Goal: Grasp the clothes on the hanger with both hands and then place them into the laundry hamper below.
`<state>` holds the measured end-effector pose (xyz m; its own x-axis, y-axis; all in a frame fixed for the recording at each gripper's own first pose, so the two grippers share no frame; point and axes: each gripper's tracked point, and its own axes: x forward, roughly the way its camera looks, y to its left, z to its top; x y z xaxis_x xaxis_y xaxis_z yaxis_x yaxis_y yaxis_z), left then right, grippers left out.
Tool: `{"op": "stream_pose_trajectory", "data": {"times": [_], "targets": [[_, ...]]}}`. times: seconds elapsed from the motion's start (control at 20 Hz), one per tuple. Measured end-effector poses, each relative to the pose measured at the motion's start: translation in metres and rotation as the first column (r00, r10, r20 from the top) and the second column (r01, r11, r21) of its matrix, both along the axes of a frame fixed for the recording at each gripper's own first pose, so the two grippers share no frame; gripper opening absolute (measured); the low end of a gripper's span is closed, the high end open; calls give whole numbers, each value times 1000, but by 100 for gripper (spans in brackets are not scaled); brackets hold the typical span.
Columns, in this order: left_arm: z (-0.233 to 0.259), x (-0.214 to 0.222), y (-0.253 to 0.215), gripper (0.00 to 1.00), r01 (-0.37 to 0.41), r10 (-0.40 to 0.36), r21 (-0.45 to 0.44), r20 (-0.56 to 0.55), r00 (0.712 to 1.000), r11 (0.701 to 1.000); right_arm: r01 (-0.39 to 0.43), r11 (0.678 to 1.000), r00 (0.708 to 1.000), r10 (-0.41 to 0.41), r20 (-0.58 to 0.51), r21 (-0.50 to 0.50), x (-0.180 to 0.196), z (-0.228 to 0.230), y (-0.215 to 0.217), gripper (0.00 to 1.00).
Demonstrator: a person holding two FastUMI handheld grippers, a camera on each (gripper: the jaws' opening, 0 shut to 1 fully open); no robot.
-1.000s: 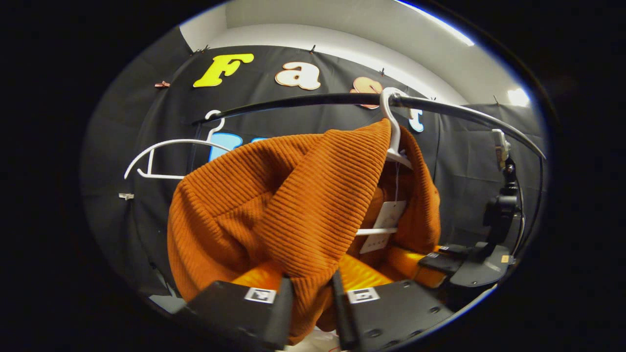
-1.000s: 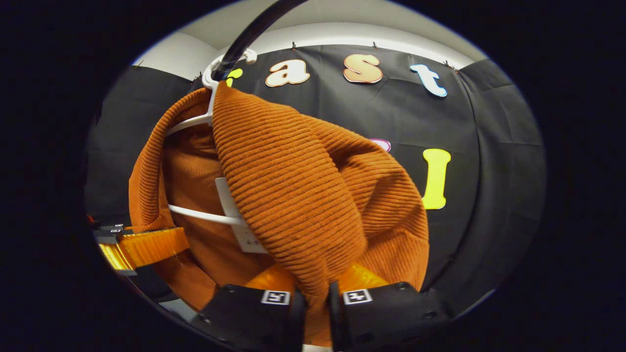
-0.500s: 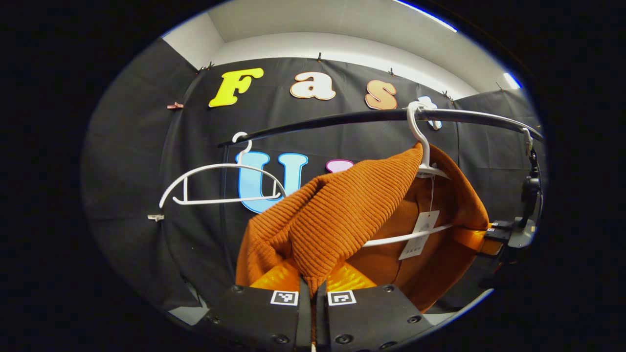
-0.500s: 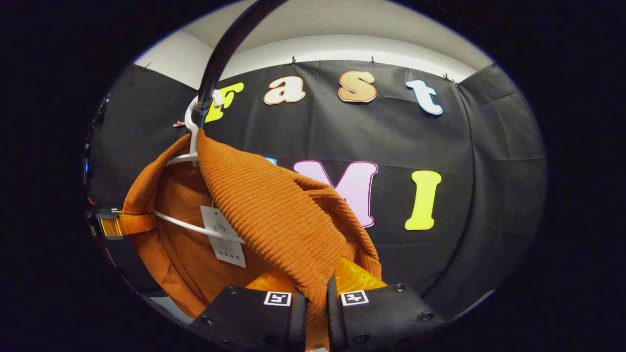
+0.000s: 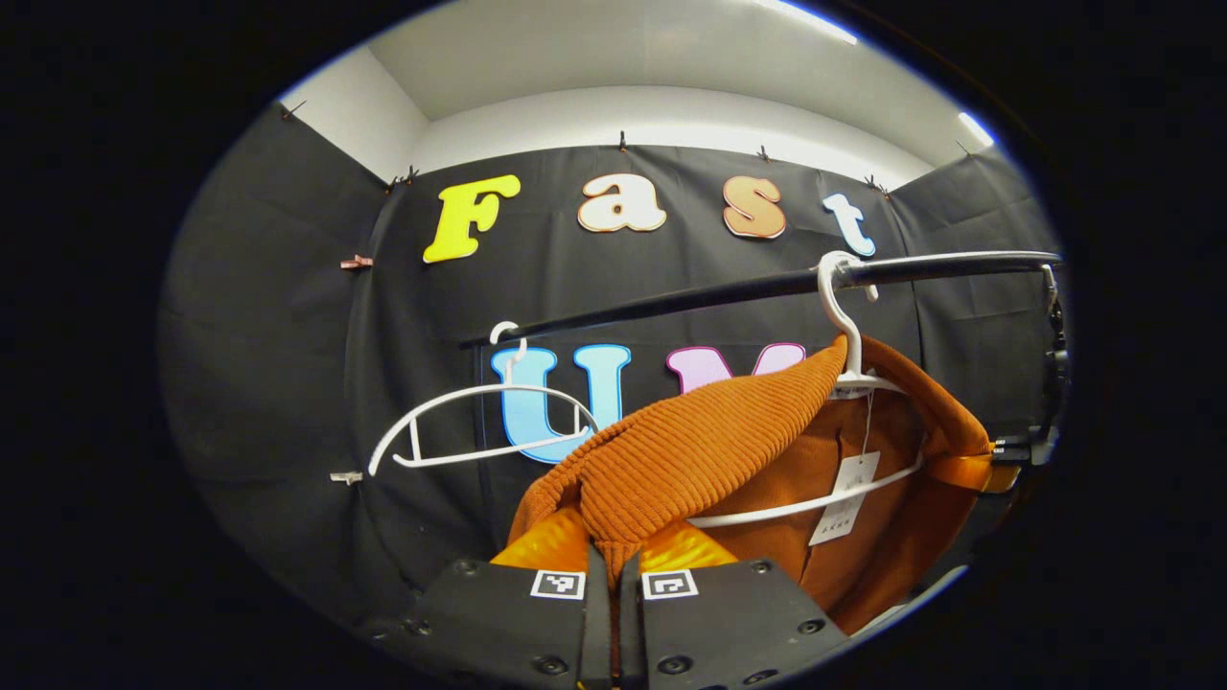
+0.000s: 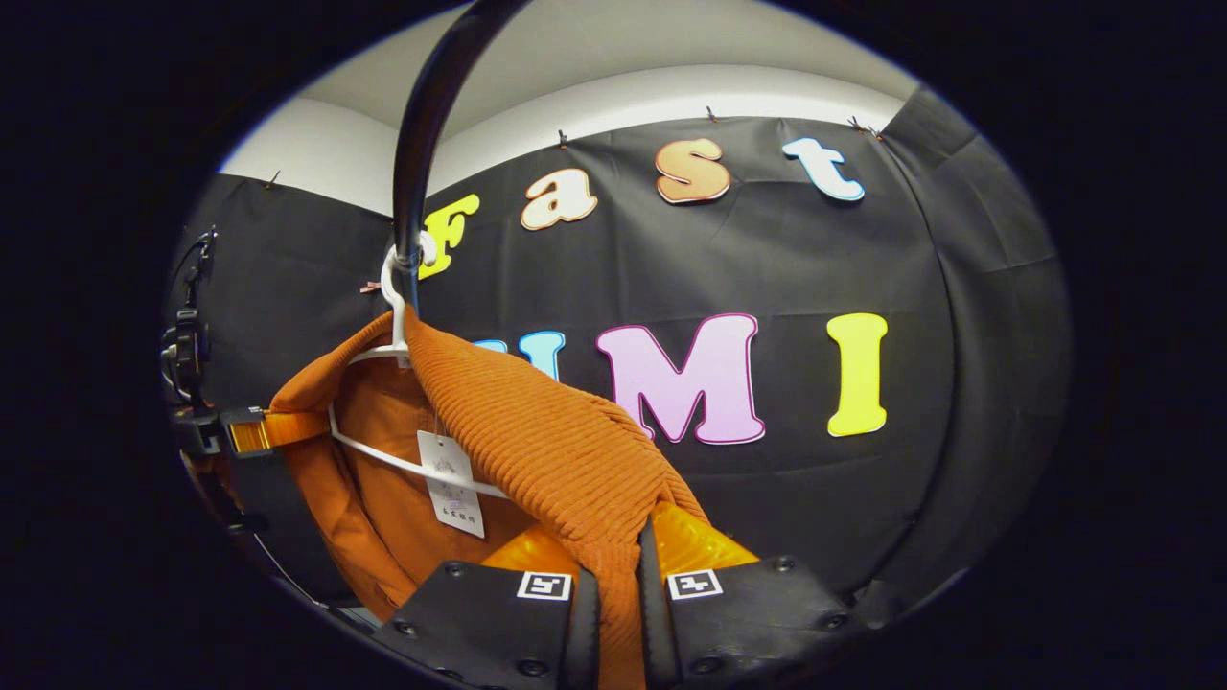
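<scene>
A black cloth wall (image 5: pixel 288 364) closes the booth on all sides, with a white wall and ceiling above it, and a dark rail (image 5: pixel 729 287) runs across in front of the cloth. Two white hangers hook over the rail: a bare hanger (image 5: pixel 479 422) to the left in the left gripper view, and a hanger (image 5: pixel 844 316) carrying the orange sweater (image 5: pixel 709 450), a paper tag (image 5: pixel 844 494) dangling inside it. The left gripper (image 5: pixel 613 585) is closed, both fingers pinching a ribbed fold of the sweater. The right gripper (image 6: pixel 618 589) likewise clamps a fold, its fingers a little apart around the thick knit. The sweater still hangs from its hanger on the rail. Since a second ago both grippers have drawn back and down: the sweater looks smaller and stretched toward each camera, the left fingers have closed from a wide gap to nearly touching, and more of the cloth wall shows.
</scene>
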<state>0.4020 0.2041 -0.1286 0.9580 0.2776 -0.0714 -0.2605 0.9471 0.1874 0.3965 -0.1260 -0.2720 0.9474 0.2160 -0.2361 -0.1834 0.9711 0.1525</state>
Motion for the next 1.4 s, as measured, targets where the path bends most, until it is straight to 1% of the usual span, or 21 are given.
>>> {"op": "stream_pose_trajectory", "data": {"times": [0.05,0.1,0.15,0.2,0.35,0.4,0.45,0.5,0.6,0.75,0.8,0.9,0.95,1.0,1.05,1.1,1.15,1.25,1.3,1.35,1.4], "targets": [[-1,3,4,7,-1,1,-2,-5,1000,1000,-13,999,1000,14,-17,34,4,-7,1,22],[0,6,5,7,2,-2,-11,-3,1000,1000,-18,996,999,21,-37,86,5,-11,2,18],[0,8,5,7,6,-6,-18,0,1000,1000,-13,991,999,19,-43,132,7,-11,2,18],[1,9,4,7,9,-9,-20,0,1000,1000,-4,988,999,10,-36,158,10,-8,-1,22],[-1,12,7,7,11,-11,8,-20,1000,1000,-10,990,1000,11,-7,141,20,5,-8,22],[1,13,9,7,10,-10,11,-23,1000,1000,-23,990,1000,23,6,139,24,11,-9,17],[4,15,11,7,9,-9,12,-17,1000,1000,-42,989,999,39,24,143,27,19,-11,17],[9,16,14,7,7,-7,12,-9,1000,1000,-65,985,997,59,40,163,30,25,-13,22],[16,18,17,8,10,-10,12,1,1000,1000,-108,964,994,95,61,244,32,40,-15,22],[24,22,22,7,17,-17,22,-3,1000,1000,-123,945,989,90,120,304,48,66,-20,22],[27,22,23,7,19,-19,32,-8,1000,999,-125,944,987,87,134,305,53,68,-19,22],[35,17,22,7,33,-33,39,-4,999,999,-114,944,985,68,156,308,67,73,-22,18],[41,15,19,8,54,-54,31,-2,999,998,-107,941,985,57,164,320,72,74,-24,17],[47,11,14,8,78,-78,19,2,997,997,-100,941,984,45,173,324,78,76,-26,27],[53,7,11,7,100,-100,4,3,995,995,-99,942,984,44,175,319,84,76,-26,27],[58,4,11,7,115,-115,-6,-3,993,993,-102,947,983,48,180,304,86,76,-25,17],[61,2,11,7,126,-126,-8,-9,992,992,-107,955,981,57,184,278,91,76,-23,22],[66,2,17,6,138,-137,2,-35,990,990,-122,965,978,77,195,232,97,77,-20,22],[71,4,22,8,137,-137,5,-42,990,991,-133,967,976,89,199,219,101,80,-16,27],[76,7,26,7,138,-138,4,-41,990,990,-143,967,974,99,206,211,103,84,-13,22],[79,10,32,7,140,-140,2,-39,989,990,-152,967,971,108,214,204,106,87,-9,22]]}}
